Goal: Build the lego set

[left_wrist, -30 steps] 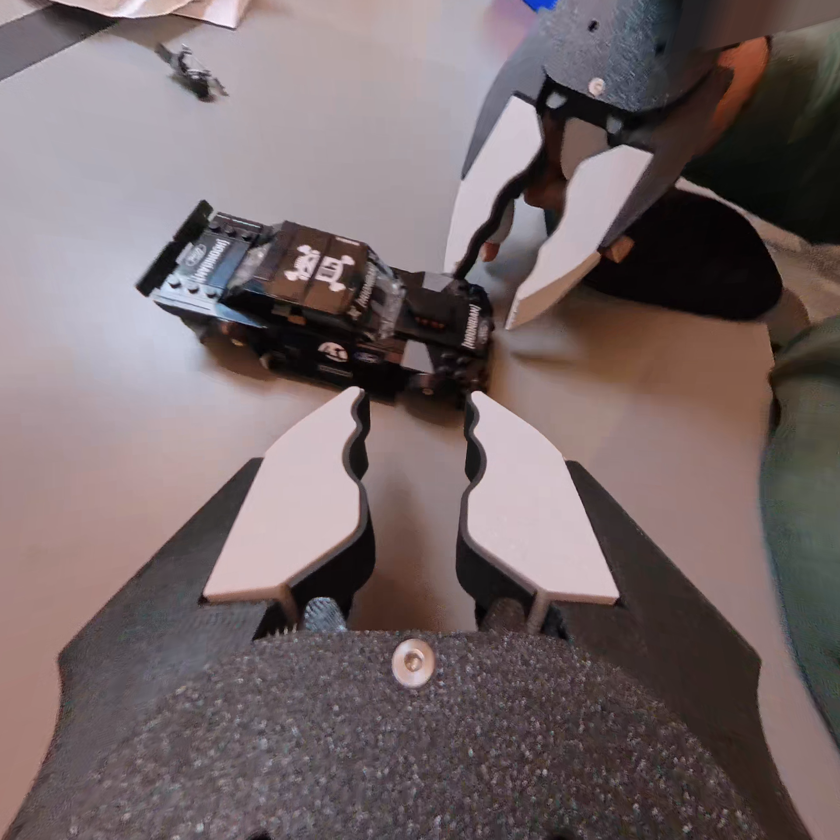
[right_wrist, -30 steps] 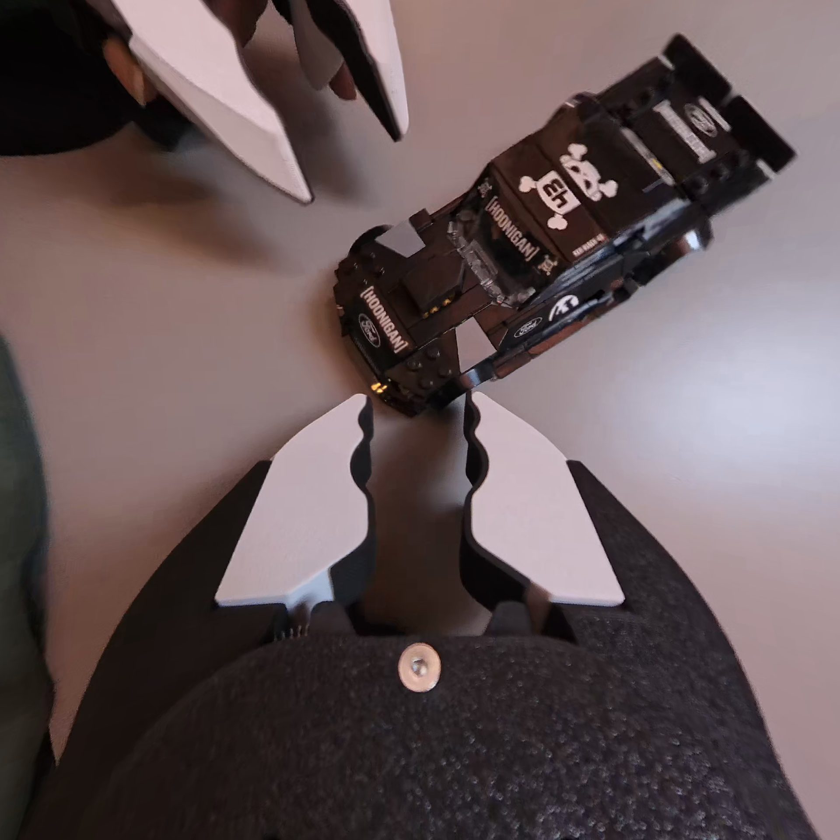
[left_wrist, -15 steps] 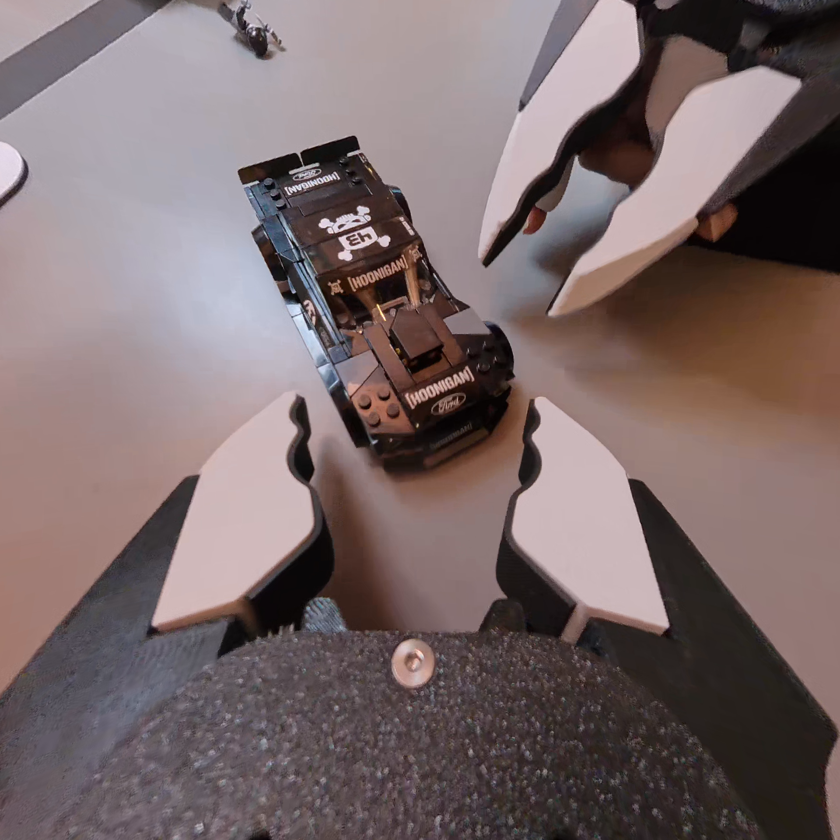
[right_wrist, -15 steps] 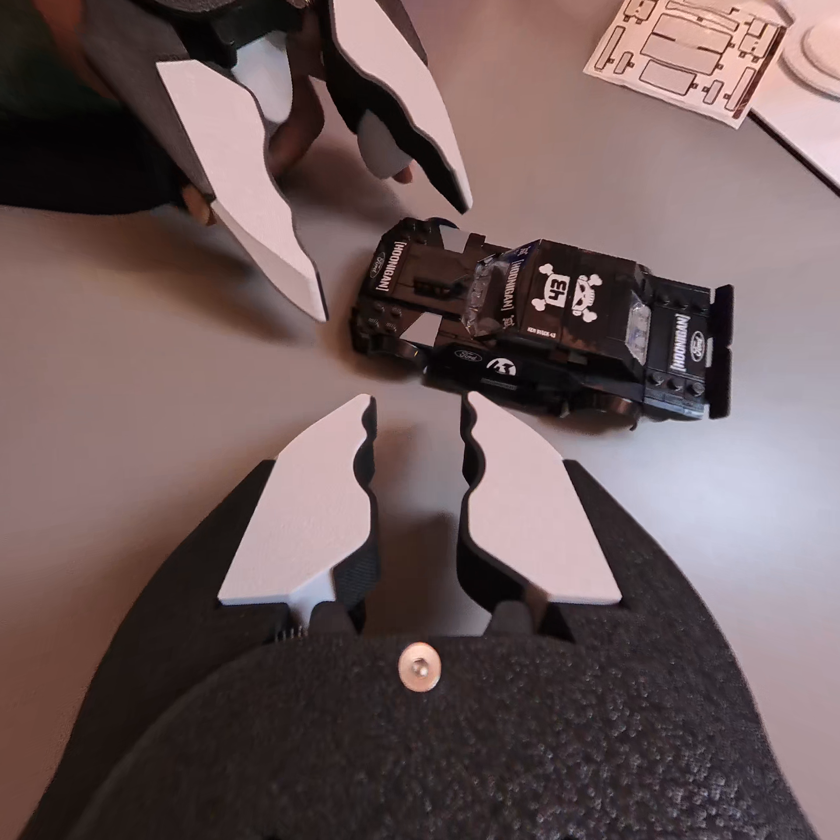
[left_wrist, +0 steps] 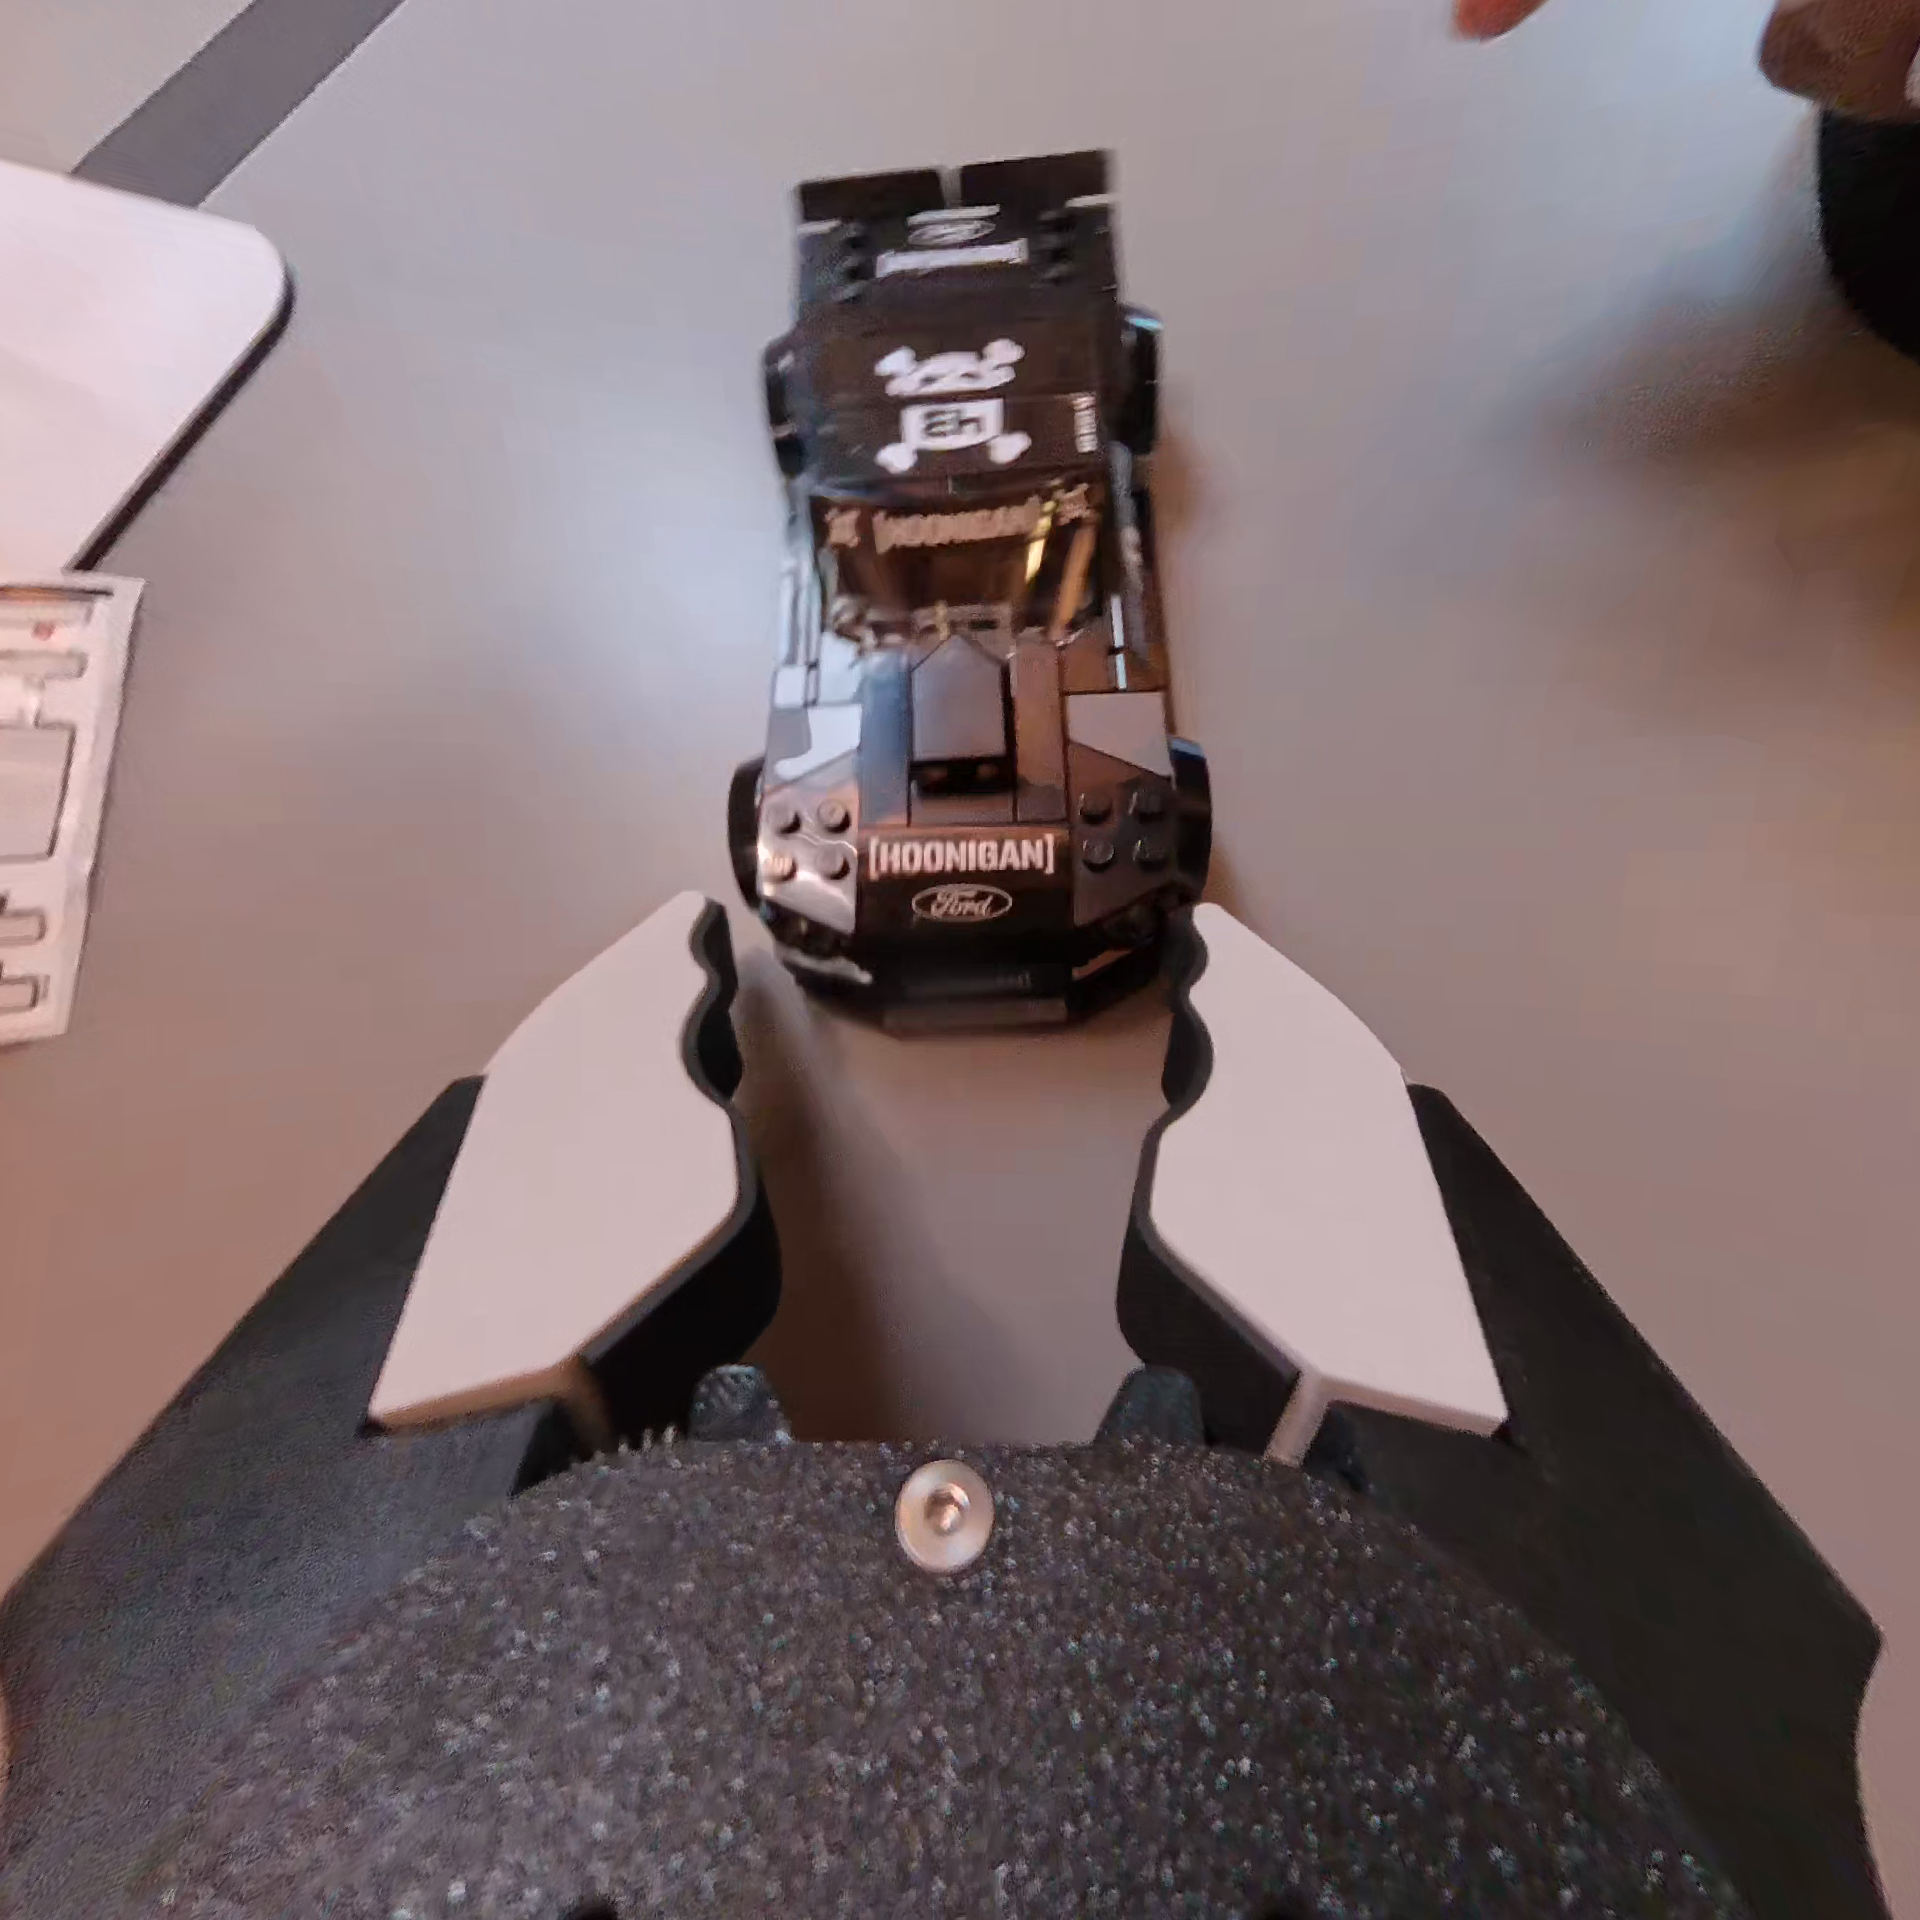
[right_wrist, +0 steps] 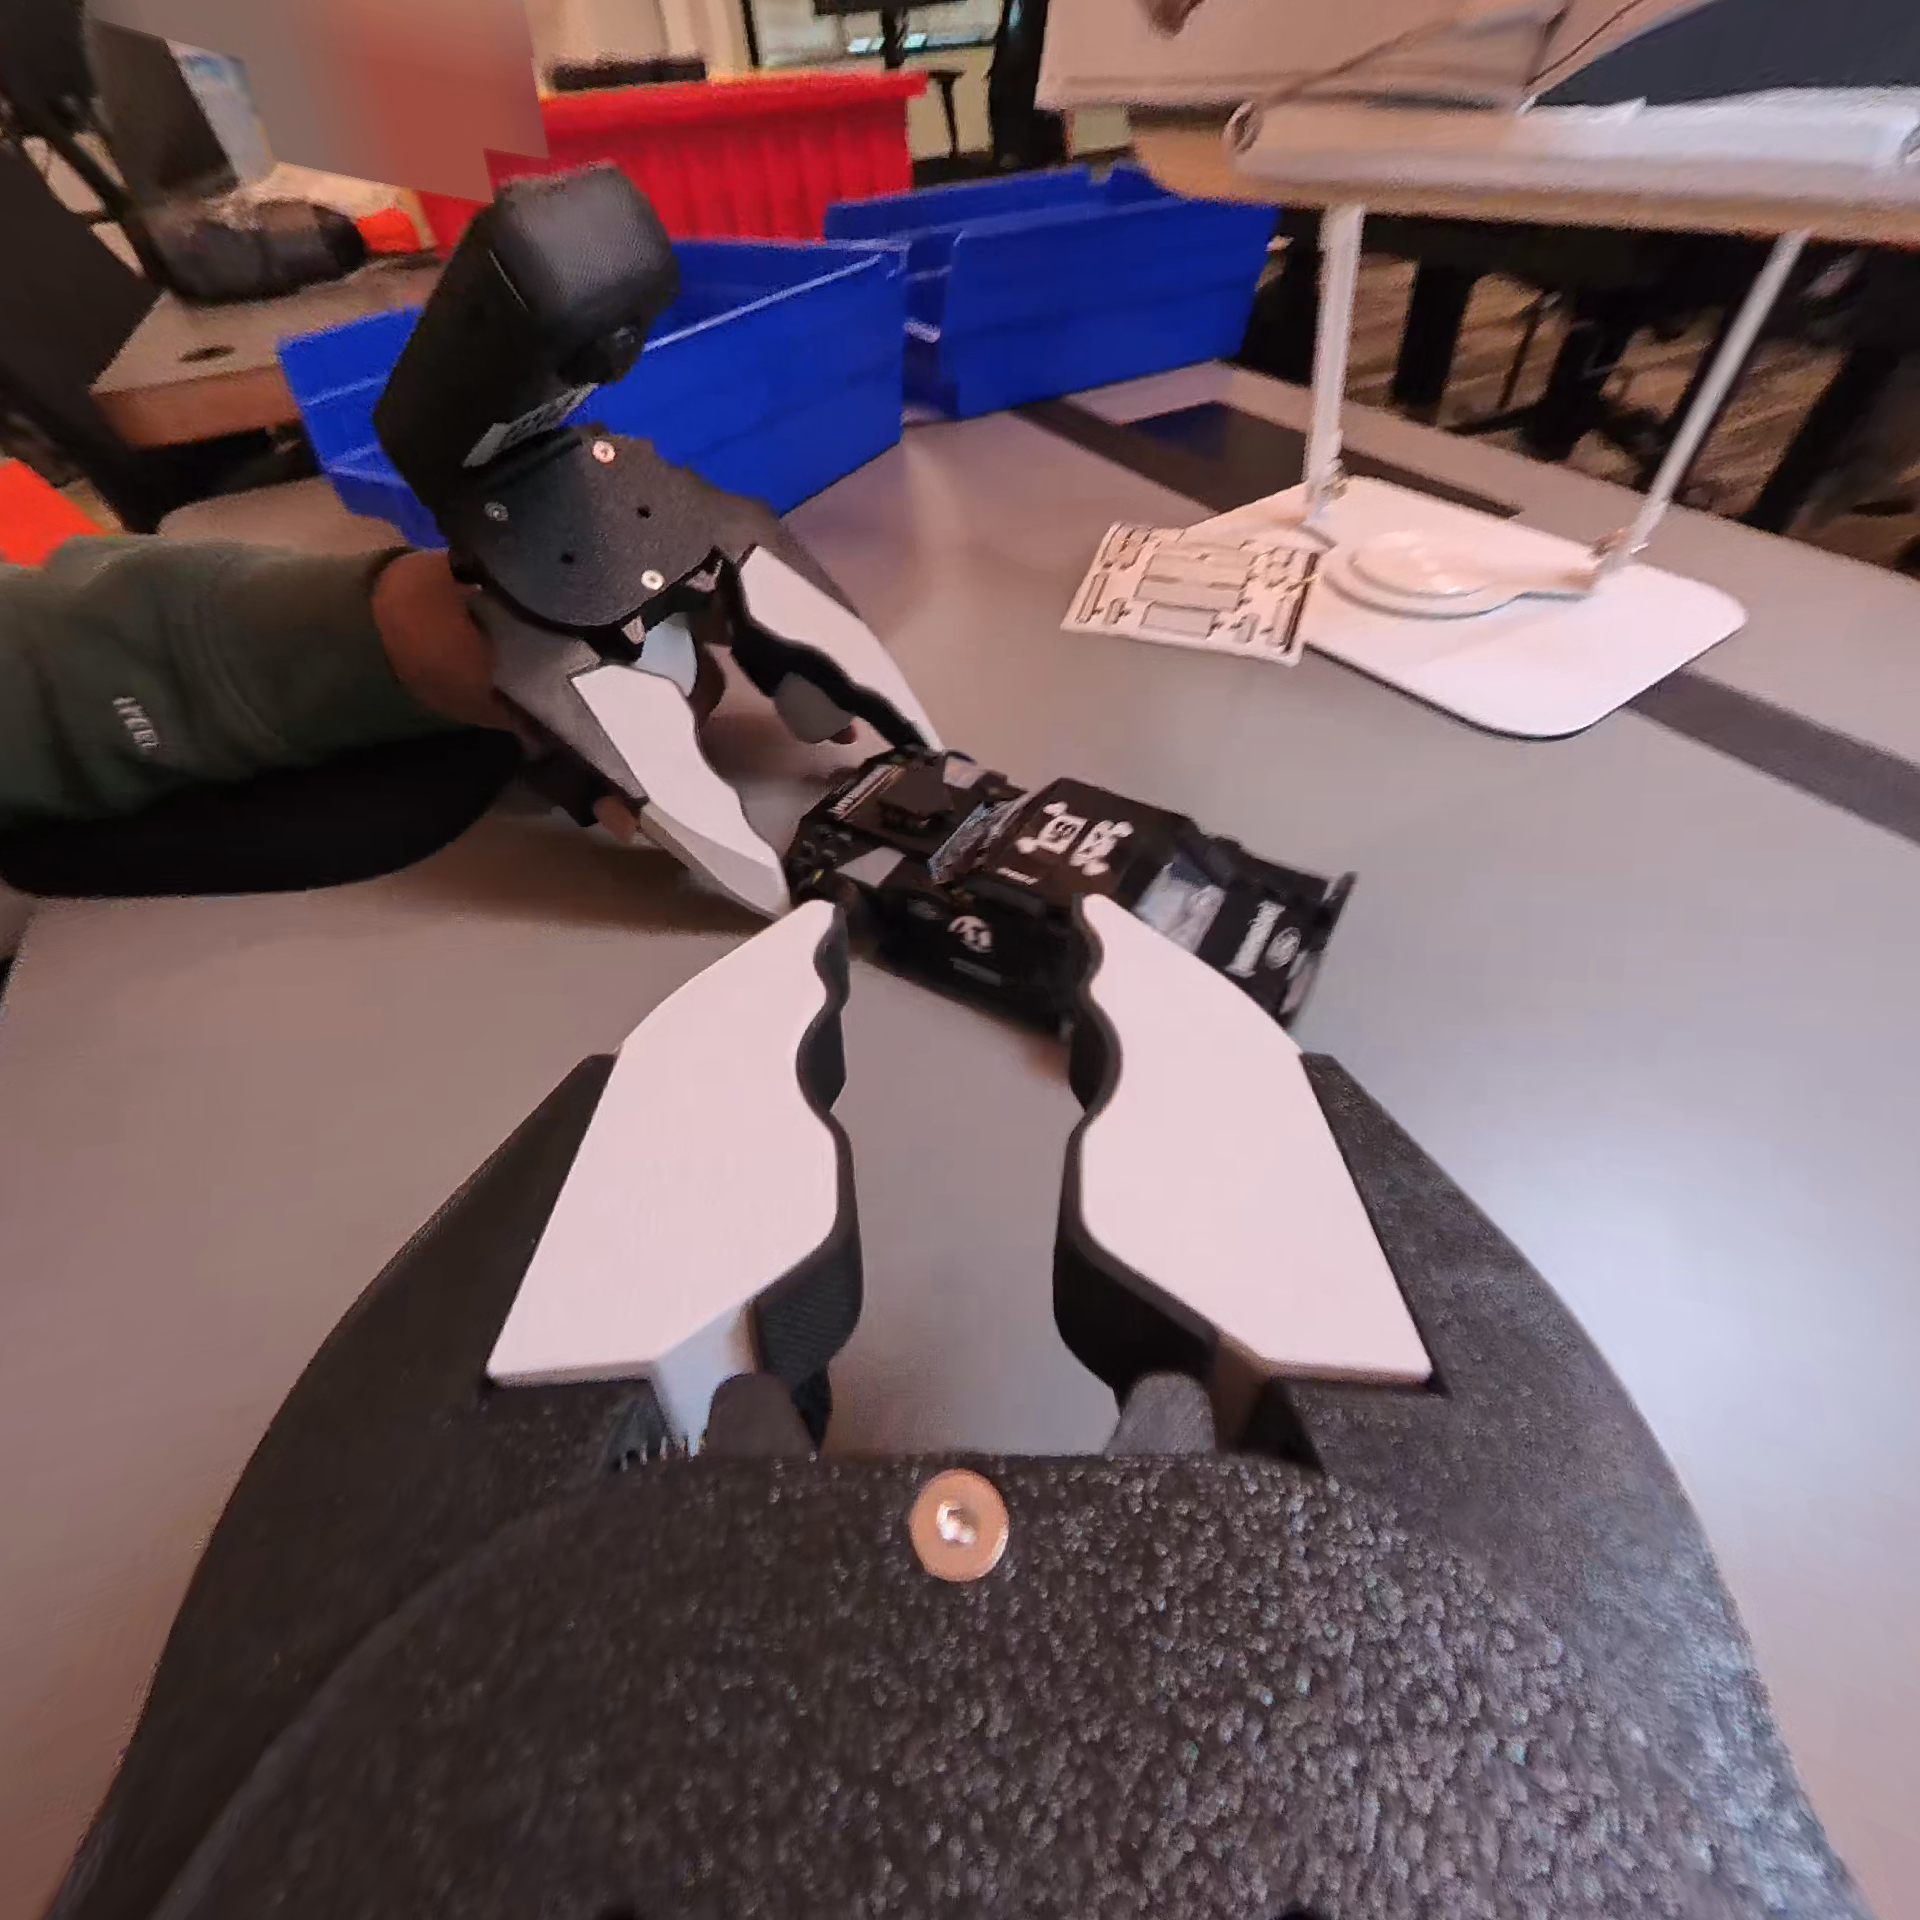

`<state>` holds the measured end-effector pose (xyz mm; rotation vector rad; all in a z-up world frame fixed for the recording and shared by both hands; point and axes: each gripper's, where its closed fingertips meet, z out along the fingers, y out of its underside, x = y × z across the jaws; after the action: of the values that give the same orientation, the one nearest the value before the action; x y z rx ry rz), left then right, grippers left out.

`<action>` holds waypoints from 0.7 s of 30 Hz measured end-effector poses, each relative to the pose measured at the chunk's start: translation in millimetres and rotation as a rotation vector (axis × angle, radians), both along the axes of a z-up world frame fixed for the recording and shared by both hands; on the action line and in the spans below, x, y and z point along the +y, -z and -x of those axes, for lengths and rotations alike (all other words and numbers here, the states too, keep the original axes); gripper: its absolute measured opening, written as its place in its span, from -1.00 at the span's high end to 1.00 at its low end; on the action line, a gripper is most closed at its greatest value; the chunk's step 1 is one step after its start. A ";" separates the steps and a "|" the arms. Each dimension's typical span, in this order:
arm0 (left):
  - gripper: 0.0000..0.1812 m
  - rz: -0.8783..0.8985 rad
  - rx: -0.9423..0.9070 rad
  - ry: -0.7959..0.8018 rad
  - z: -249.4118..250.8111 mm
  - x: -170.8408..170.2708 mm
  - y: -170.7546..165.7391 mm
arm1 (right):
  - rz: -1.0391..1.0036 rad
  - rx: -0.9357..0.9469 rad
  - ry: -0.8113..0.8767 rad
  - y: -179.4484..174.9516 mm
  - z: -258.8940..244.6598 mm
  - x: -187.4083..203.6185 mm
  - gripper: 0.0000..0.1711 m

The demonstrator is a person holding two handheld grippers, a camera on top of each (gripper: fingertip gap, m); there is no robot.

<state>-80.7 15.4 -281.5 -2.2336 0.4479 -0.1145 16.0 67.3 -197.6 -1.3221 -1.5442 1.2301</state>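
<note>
The black lego car (left_wrist: 966, 665) with white stickers stands on the grey table (left_wrist: 468, 520), its nose pointing at my left gripper (left_wrist: 954, 930). The left gripper is open wide and empty, with one fingertip on each side of the nose; I cannot tell whether they touch it. In the right wrist view the car (right_wrist: 1049, 883) lies side-on just past my right gripper (right_wrist: 958, 914), which is open and empty, low over the table. The left gripper (right_wrist: 847, 821) shows there too, held by a hand at the car's nose.
A sticker sheet (left_wrist: 42, 810) and a white stand base (left_wrist: 114, 343) lie to the left of the car; both also show in the right wrist view, sheet (right_wrist: 1195, 597) and base (right_wrist: 1507, 623). Blue bins (right_wrist: 790, 343) stand at the table's far edge. A green sleeve (right_wrist: 187, 675) rests on a black pad (right_wrist: 260, 821).
My left gripper opened wider and swung round to face the car's nose head-on, closing in on it. My right gripper tilted up to a low level view and opened slightly.
</note>
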 end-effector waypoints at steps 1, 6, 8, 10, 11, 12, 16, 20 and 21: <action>0.07 0.000 -0.019 -0.013 4.2 -0.7 -0.9 | -0.012 0.018 0.025 -2.5 0.4 4.3 0.54; -0.09 -0.030 -0.073 -0.009 0.4 4.5 -7.5 | -0.040 0.076 0.112 -10.4 1.1 16.7 0.58; -0.11 -0.024 -0.078 -0.013 0.4 13.5 -6.9 | -0.044 0.103 0.150 -15.0 1.5 22.5 0.58; -0.02 -0.002 -0.072 0.010 -2.2 19.0 -3.7 | -0.049 0.115 0.194 -17.5 0.8 30.2 0.59; 0.00 0.017 -0.068 0.020 -3.2 19.9 -1.0 | -0.050 0.115 0.219 -17.6 -0.3 34.7 0.60; 0.00 0.020 -0.072 0.015 -2.2 21.4 -0.7 | -0.050 0.118 0.240 -17.7 -1.8 38.8 0.60; 0.02 0.018 -0.071 -0.021 10.9 24.3 -0.7 | -0.019 0.164 0.315 -24.9 -8.7 53.9 0.62; 0.01 0.015 -0.062 0.004 25.2 26.8 -0.8 | 0.027 0.209 0.351 -31.1 -12.7 61.8 0.63; 0.02 0.015 -0.060 0.027 27.0 27.1 -0.9 | 0.030 0.209 0.359 -30.4 -13.1 63.2 0.63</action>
<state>-107.7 42.5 -280.6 -2.2330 0.4457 -0.1996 29.1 130.5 -167.2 -1.3702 -1.0897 1.1233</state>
